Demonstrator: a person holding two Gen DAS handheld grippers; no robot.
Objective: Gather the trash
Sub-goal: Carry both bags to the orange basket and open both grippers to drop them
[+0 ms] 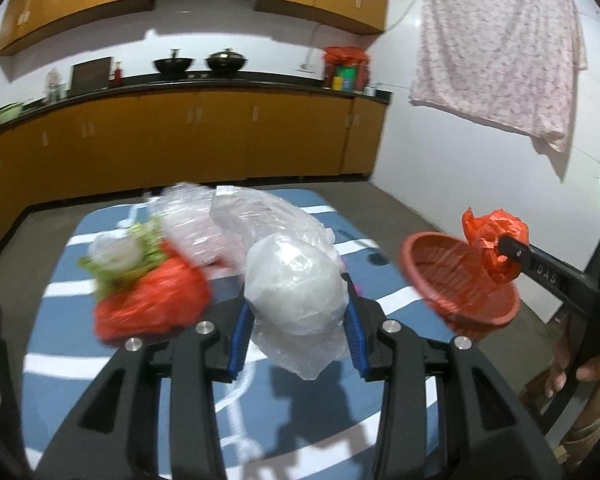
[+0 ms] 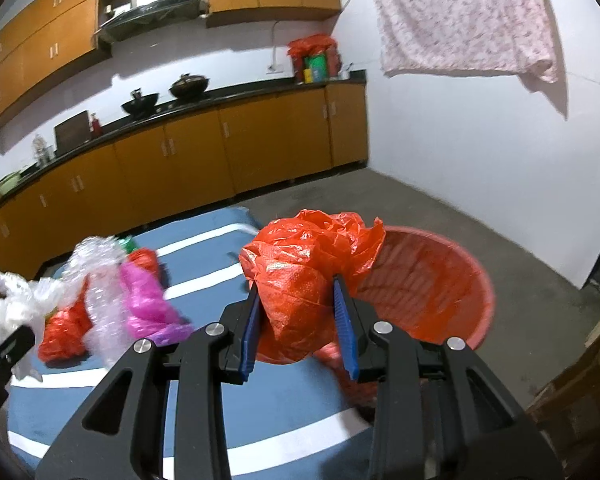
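My left gripper is shut on a crumpled white plastic bag, lifted above the blue striped table. My right gripper is shut on a crumpled orange plastic bag, held just in front of the red basket. In the left wrist view that basket stands at the table's right edge, with the right gripper and its orange bag over its rim. More trash lies on the table: an orange bag with green scraps, clear bubble wrap and a pink bag.
Wooden kitchen cabinets with a dark counter run along the far wall, with woks on the hob. A pale patterned cloth hangs on the white right wall. A person's hand holds the right gripper. Grey floor surrounds the table.
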